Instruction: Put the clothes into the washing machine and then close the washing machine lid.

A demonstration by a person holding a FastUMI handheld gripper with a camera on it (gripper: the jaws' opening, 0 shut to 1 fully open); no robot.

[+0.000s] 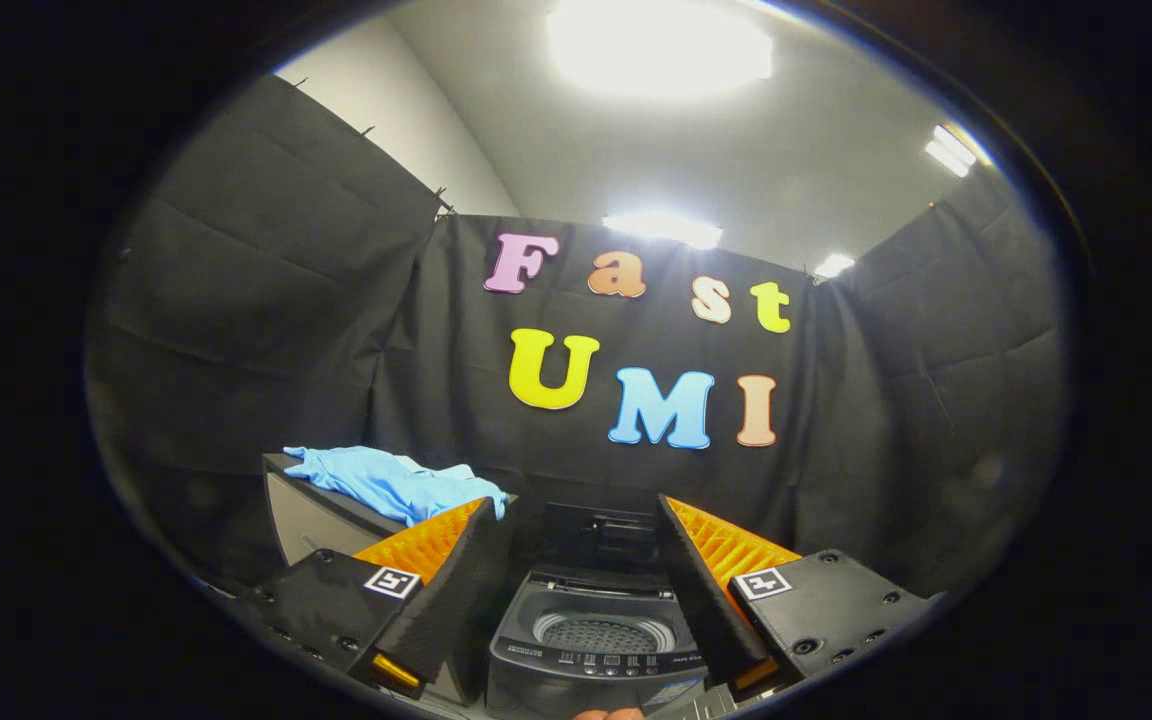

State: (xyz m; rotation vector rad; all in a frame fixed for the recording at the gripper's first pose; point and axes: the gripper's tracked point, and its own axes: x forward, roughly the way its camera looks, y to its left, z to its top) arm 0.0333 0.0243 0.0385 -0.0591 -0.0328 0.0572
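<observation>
I am holding the gripper (576, 590) with its fingers spread wide and empty, the open washing machine (591, 640) showing between them. The blue clothes (391, 482) are lying on a box (311, 515) beyond my left finger; I'd swing there first and pinch a thick fold.

Ceiling lights (658, 48) blown out with glare; booth below dim; fisheye bends edges; focus sharp.

Gripper (581, 560) fingers spread wide apart, holding nothing. Between and just ahead of them stands the washing machine (591, 640), lid (601, 535) raised upright behind its drum. A blue garment (391, 480) lies on a box (311, 520) beside the machine, behind one finger.
</observation>
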